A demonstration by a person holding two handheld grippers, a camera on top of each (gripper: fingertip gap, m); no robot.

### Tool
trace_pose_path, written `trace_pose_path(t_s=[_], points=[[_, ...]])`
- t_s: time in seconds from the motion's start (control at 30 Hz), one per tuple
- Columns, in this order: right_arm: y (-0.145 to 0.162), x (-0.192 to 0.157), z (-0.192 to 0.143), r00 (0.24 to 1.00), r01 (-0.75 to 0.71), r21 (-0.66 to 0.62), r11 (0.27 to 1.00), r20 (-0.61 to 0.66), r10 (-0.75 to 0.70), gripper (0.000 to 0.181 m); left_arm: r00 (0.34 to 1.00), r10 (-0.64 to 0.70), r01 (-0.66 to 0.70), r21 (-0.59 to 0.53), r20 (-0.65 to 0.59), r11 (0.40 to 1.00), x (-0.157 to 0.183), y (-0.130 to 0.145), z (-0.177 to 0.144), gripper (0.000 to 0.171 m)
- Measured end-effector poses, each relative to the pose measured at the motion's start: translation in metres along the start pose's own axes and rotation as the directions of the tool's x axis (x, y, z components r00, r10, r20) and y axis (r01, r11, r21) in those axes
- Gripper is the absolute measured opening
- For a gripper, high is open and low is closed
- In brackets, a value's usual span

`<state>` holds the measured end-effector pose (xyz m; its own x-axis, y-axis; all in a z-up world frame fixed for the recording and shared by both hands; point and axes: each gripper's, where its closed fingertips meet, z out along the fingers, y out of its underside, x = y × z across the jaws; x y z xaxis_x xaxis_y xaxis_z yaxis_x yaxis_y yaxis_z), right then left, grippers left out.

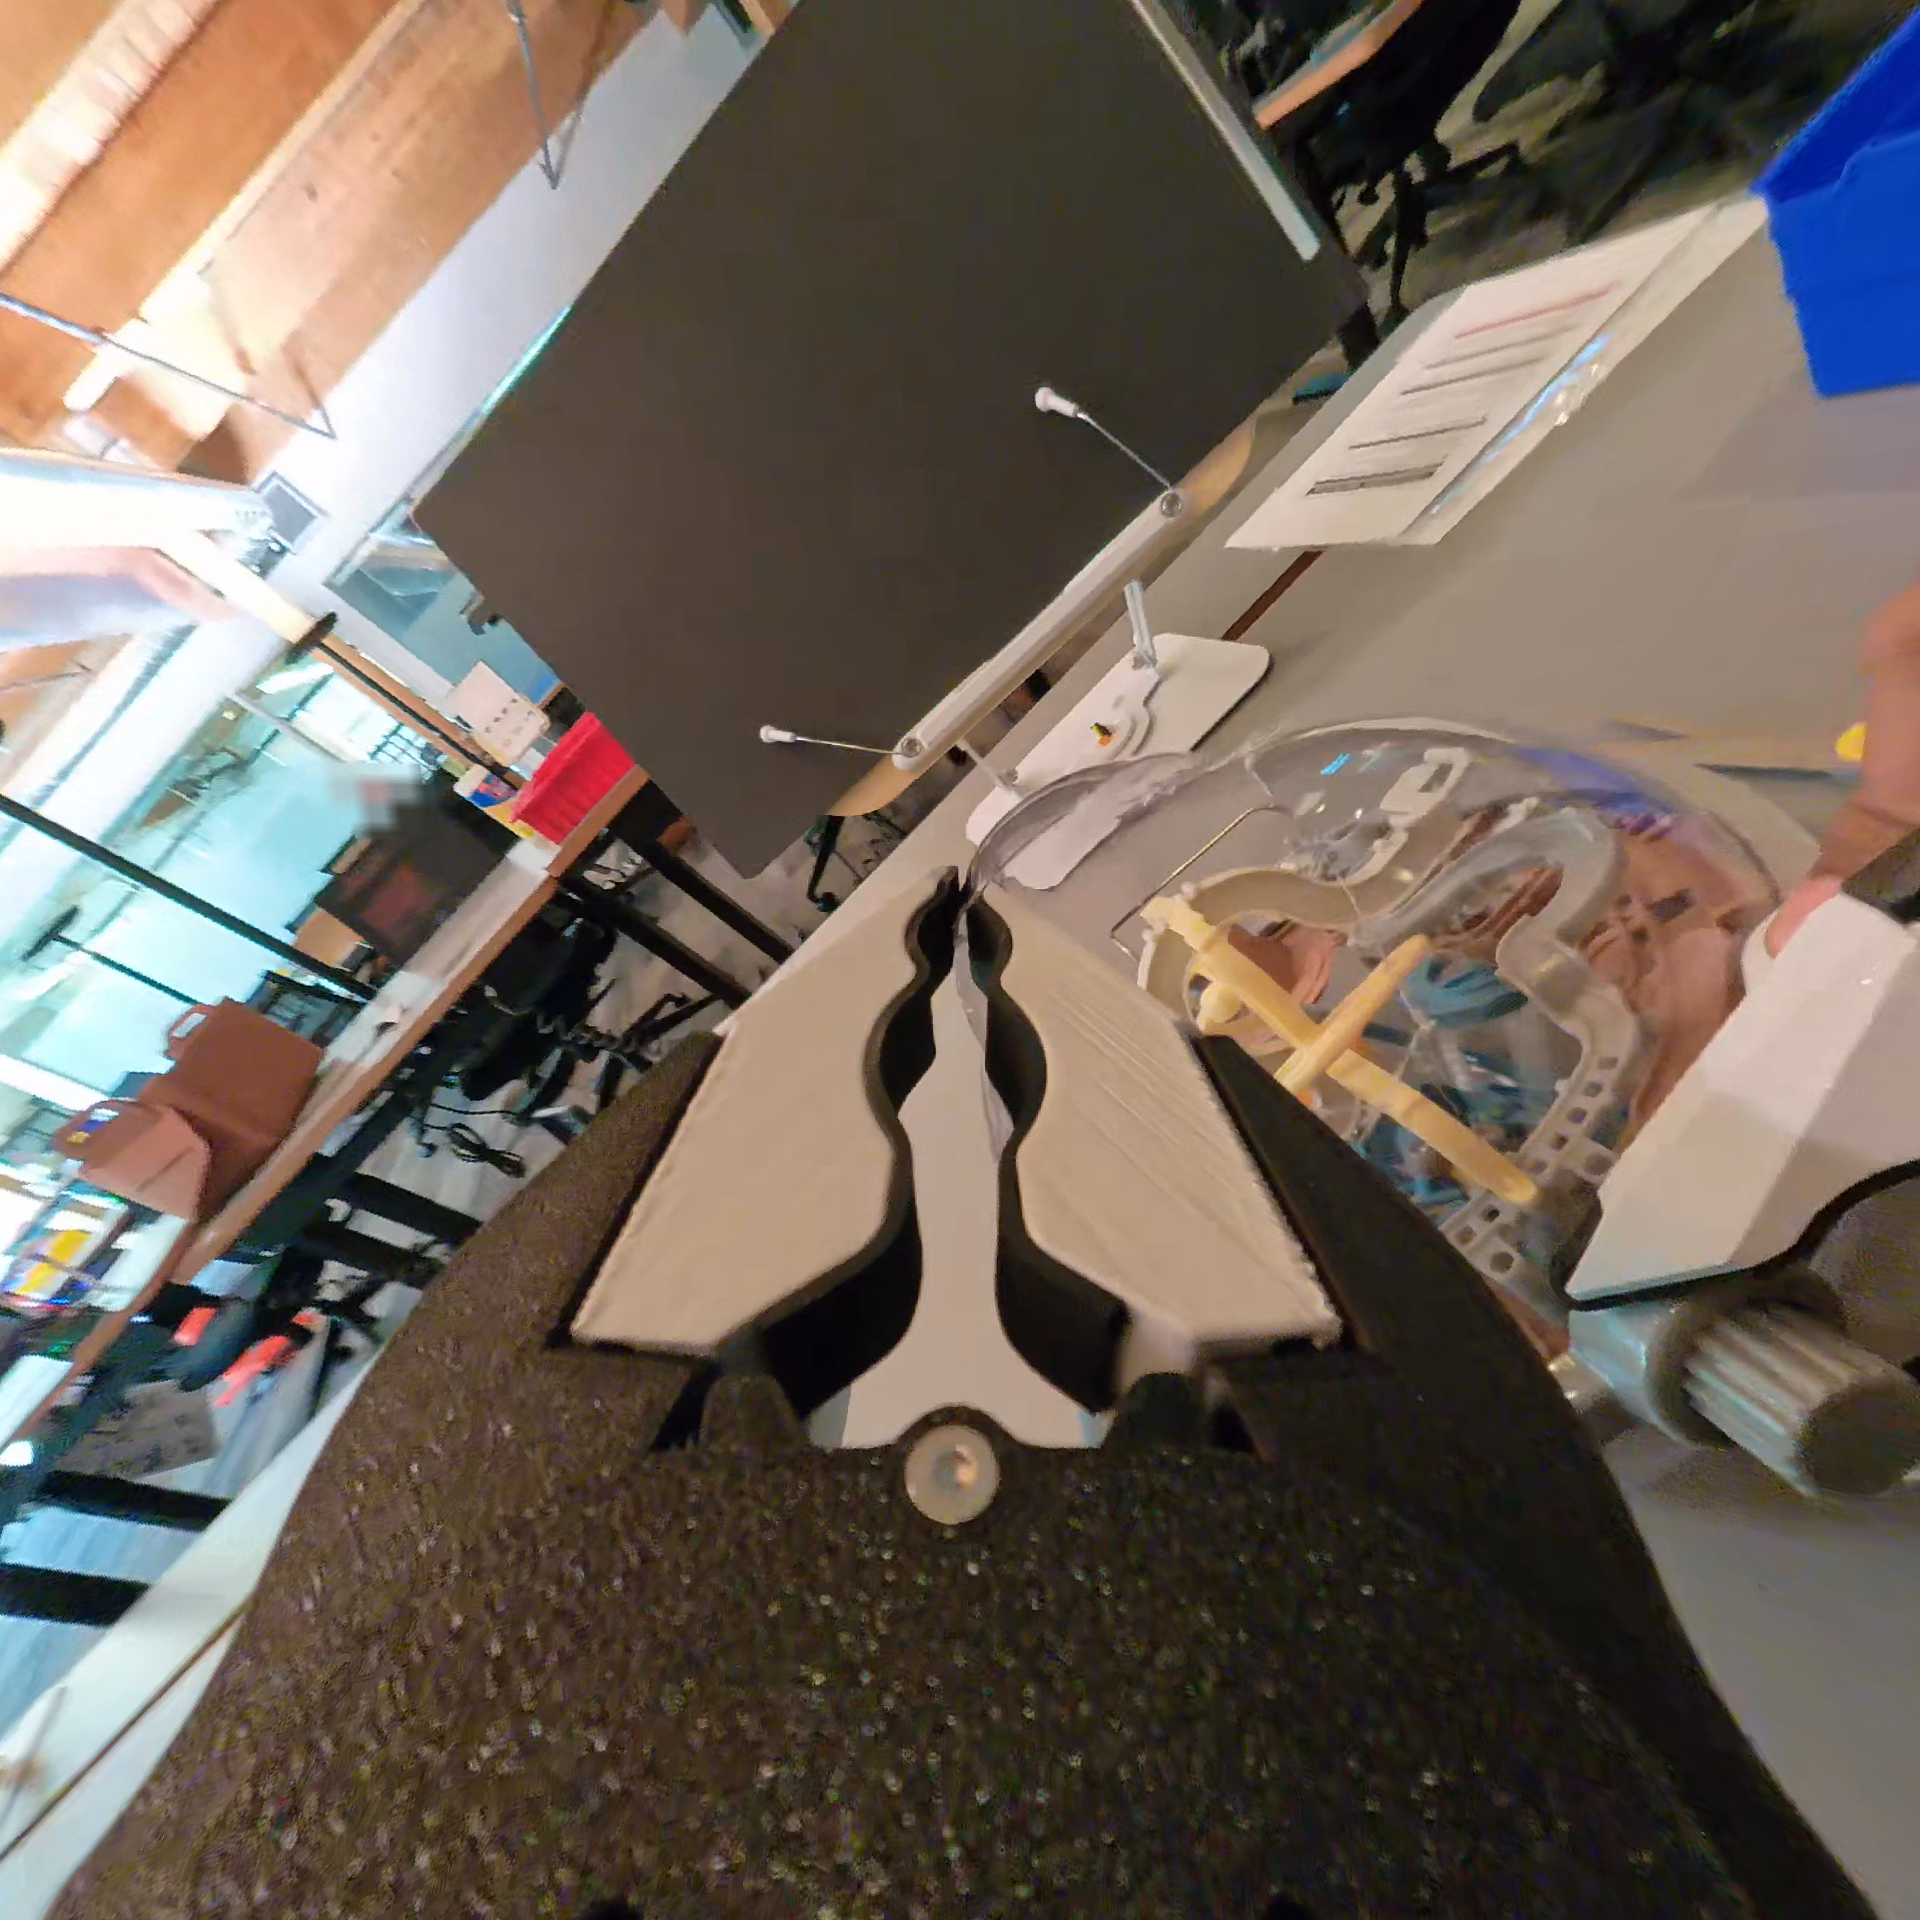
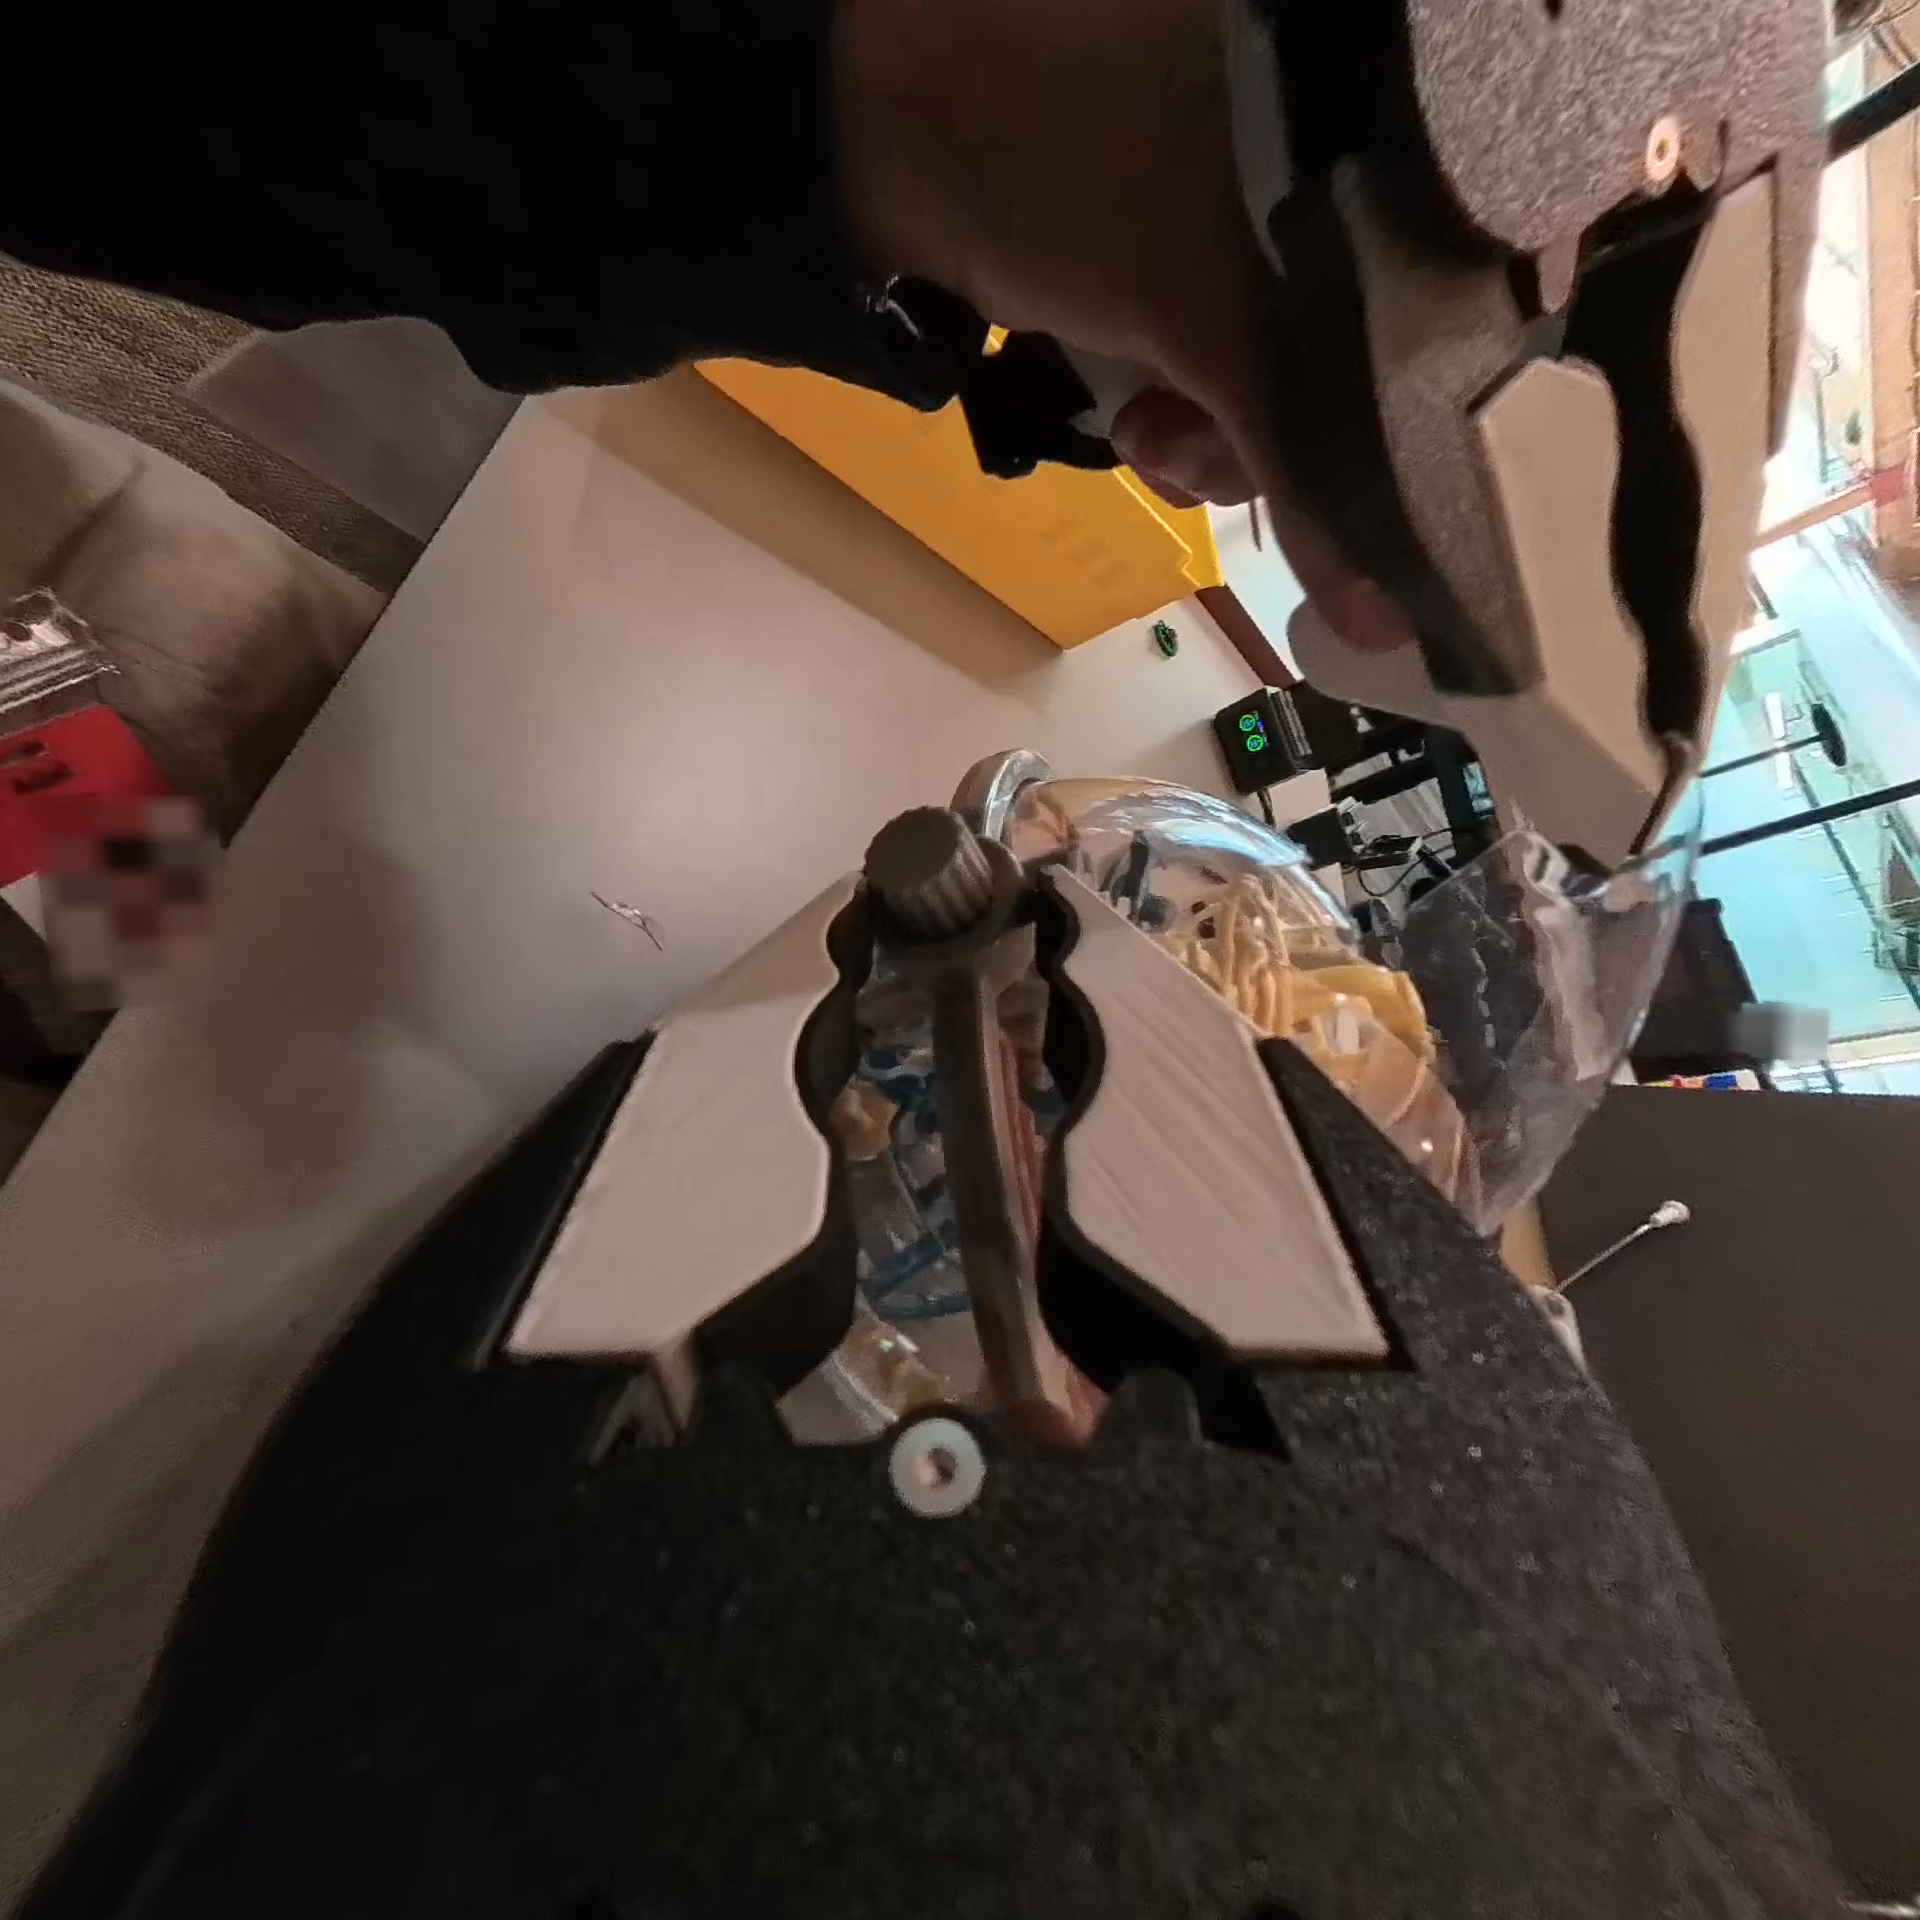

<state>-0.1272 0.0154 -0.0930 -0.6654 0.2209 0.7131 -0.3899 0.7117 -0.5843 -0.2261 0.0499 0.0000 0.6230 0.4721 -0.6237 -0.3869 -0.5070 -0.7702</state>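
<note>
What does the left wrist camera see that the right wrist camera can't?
Only the left wrist view shows the blue bin, the printed sheet and the white stand.

Only the right wrist view shows the yellow bin and the dark knob between the right claw's fingers.

Both show the clear plastic dome, the black board and the left claw pinching the dome's edge.

A clear plastic container (image 1: 1455, 935) is seen filled with cream, blue and pinkish pieces. White ribbed fingers (image 1: 1132, 1122) are set in speckled black housing. A blue bin (image 1: 1849, 208) and yellow bin (image 2: 987, 499) are shown on the grey table (image 1: 1662, 623).
</note>
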Motion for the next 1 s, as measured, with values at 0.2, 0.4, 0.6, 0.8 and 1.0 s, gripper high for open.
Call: trace_pose_path(t_s=[0.2,0.4,0.6,0.8,1.0], points=[[0.008,0.003,0.004,1.000,-0.018,-0.012,1.000,0.009,0.018,0.028,0.999,-0.042,0.042,0.019,0.009,0.999,-0.003,-0.004,0.009,0.000],[0.009,0.008,0.005,1.000,-0.029,-0.012,1.000,0.006,0.029,0.028,0.996,-0.085,0.086,0.023,-0.009,0.996,-0.005,-0.004,0.017,0.000],[0.008,0.002,0.003,0.990,-0.141,0.022,0.990,0.001,0.141,0.032,0.999,0.040,-0.042,0.067,0.024,0.997,0.013,-0.002,0.002,0.000],[0.000,-0.006,0.003,0.975,-0.202,0.090,0.975,-0.071,0.209,0.034,0.983,0.151,-0.161,0.096,0.104,0.982,0.025,0.003,-0.016,0.000],[-0.027,0.033,-0.027,0.883,-0.394,0.367,0.843,-0.106,0.458,0.043,0.978,0.148,-0.161,0.082,0.144,0.983,0.015,0.014,-0.017,0.000]])
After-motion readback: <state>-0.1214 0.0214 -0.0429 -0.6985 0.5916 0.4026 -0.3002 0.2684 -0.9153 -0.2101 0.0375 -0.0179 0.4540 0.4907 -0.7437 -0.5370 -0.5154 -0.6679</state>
